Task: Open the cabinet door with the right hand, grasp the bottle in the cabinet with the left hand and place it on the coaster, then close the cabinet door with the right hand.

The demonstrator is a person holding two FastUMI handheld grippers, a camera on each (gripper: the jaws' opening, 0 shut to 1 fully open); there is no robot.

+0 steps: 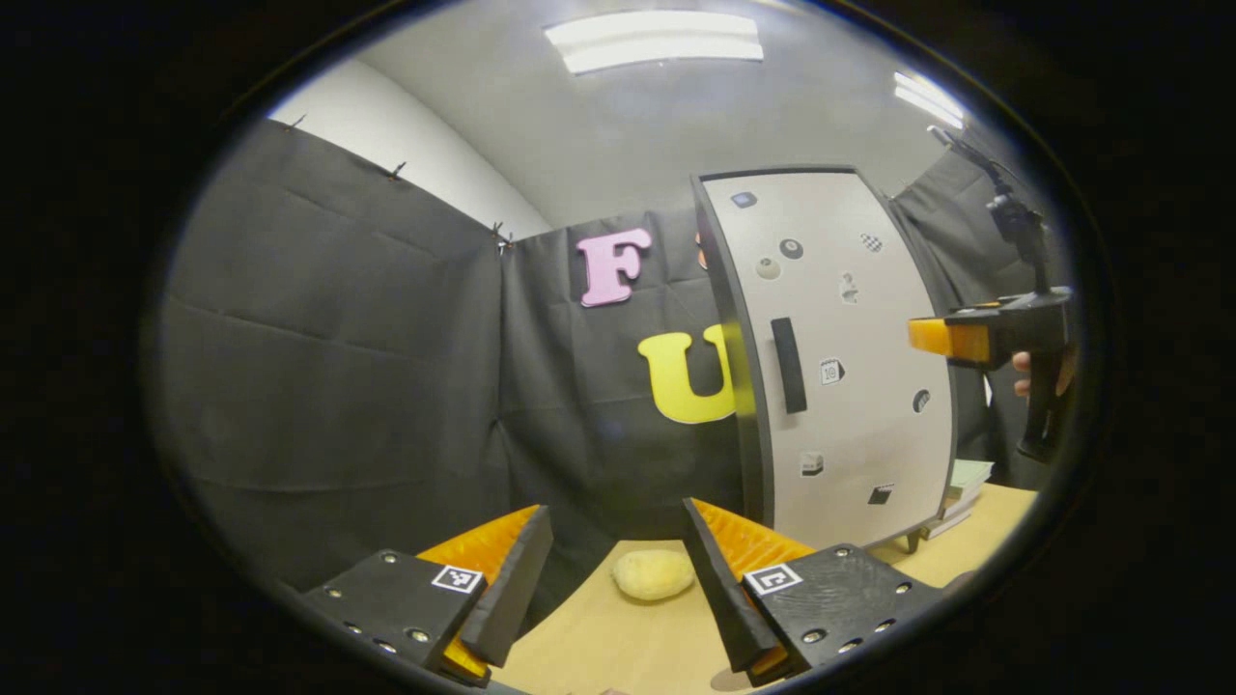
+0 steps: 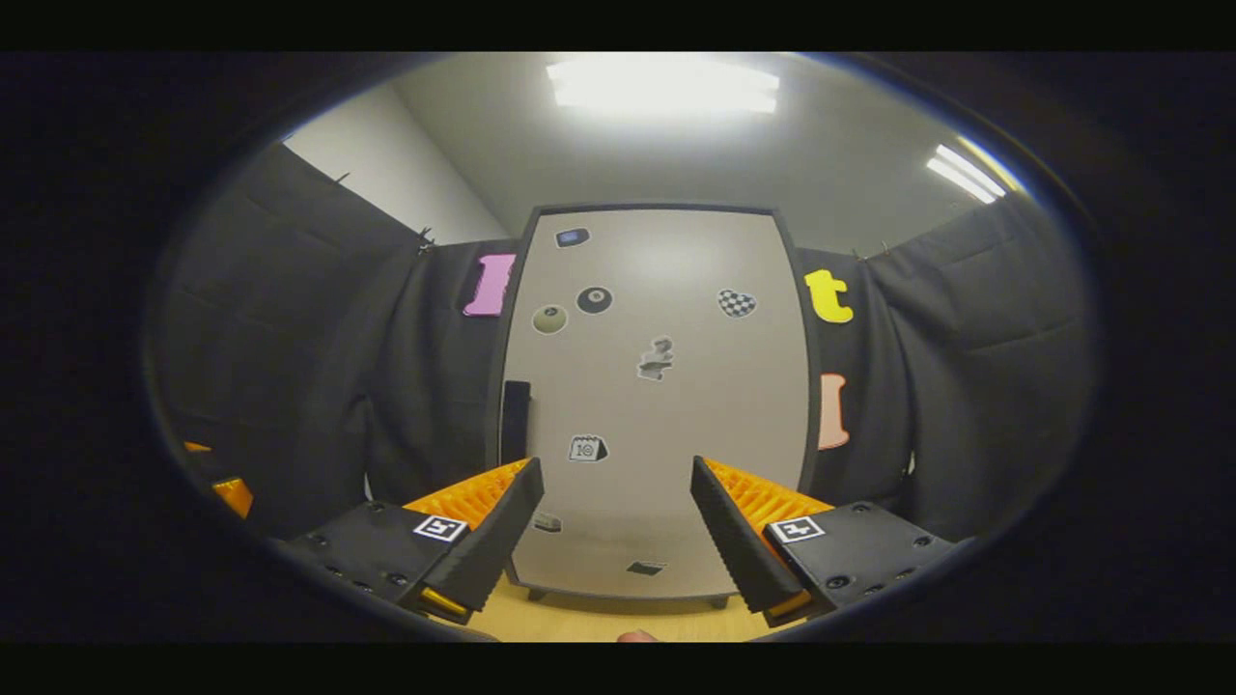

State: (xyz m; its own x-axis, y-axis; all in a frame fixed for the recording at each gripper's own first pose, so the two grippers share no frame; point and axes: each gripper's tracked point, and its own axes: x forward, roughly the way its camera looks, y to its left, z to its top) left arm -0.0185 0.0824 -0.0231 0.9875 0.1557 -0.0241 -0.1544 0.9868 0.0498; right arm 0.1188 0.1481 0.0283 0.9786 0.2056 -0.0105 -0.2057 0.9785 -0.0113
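**Both grippers wait in front of the shut cabinet**

In the left gripper view, the left gripper point(image 1: 618, 579) is held low over the light wooden desk point(image 1: 618, 647). Its two fingers point(image 1: 512, 589) are wide apart and hold nothing. Between the fingers, a little way ahead of their tips, a round pale yellow coaster point(image 1: 654, 573) lies flat on the desk. Nothing sits on it.

Ahead of the right-hand finger stands the tall grey cabinet with a black edge point(image 1: 840, 367). Its door is shut. A long black handle point(image 1: 788, 365) runs up and down near the door's left edge. Little stickers dot the door. The bottle cannot be seen, so I cannot tell where it is behind the shut door.

Far off to the right of the cabinet, a hand point(image 1: 1038, 372) holds the right gripper point(image 1: 932, 338) up in the air at about the height of the handle. It is apart from the door.

In the right gripper view, the right gripper point(image 2: 613, 526) faces the cabinet door point(image 2: 666, 386) straight on. Its fingers point(image 2: 488, 526) are wide apart too, with nothing between them but the door beyond. The black handle point(image 2: 516, 422) is just above the left finger's tip, not touched. At the far left edge, a bit of the left gripper point(image 2: 232, 494) peeks in.
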